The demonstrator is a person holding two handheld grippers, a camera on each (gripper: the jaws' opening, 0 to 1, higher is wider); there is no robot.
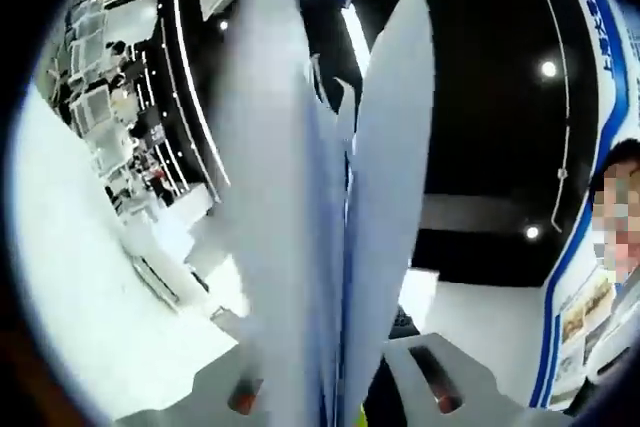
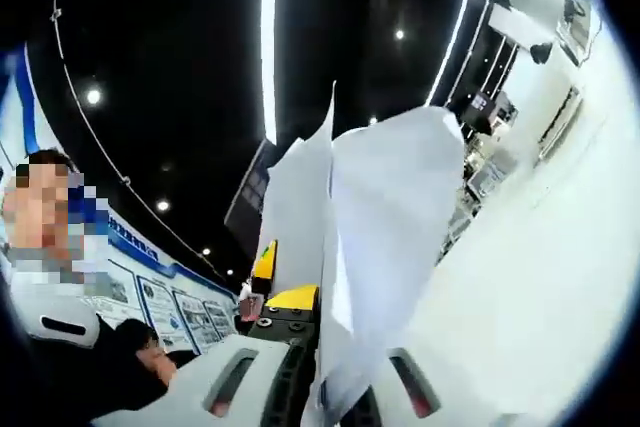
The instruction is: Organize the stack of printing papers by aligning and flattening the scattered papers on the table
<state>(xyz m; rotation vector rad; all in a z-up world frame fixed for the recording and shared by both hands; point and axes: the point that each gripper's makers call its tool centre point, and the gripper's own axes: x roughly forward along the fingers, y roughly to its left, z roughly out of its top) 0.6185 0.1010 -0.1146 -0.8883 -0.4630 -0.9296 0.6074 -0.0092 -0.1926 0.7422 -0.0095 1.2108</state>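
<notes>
A stack of white printing papers [image 1: 330, 207] rises edge-on from the bottom of the left gripper view, its sheets fanning apart toward the top. My left gripper [image 1: 335, 392] is shut on the stack's lower edge, with one grey finger [image 1: 240, 392] on each side. In the right gripper view the same papers [image 2: 385, 217] stand up loosely, bent and uneven at the top. My right gripper [image 2: 325, 387] is shut on them from below. The papers are lifted off the white table [image 1: 80, 297].
The white table [image 2: 540, 277] runs along the right of the right gripper view. A black and yellow device [image 2: 285, 312] sits just behind the papers. A person [image 2: 50, 277] stands close by and is also at the edge [image 1: 620, 217]. Shelves with equipment [image 1: 110, 107] lie beyond the table.
</notes>
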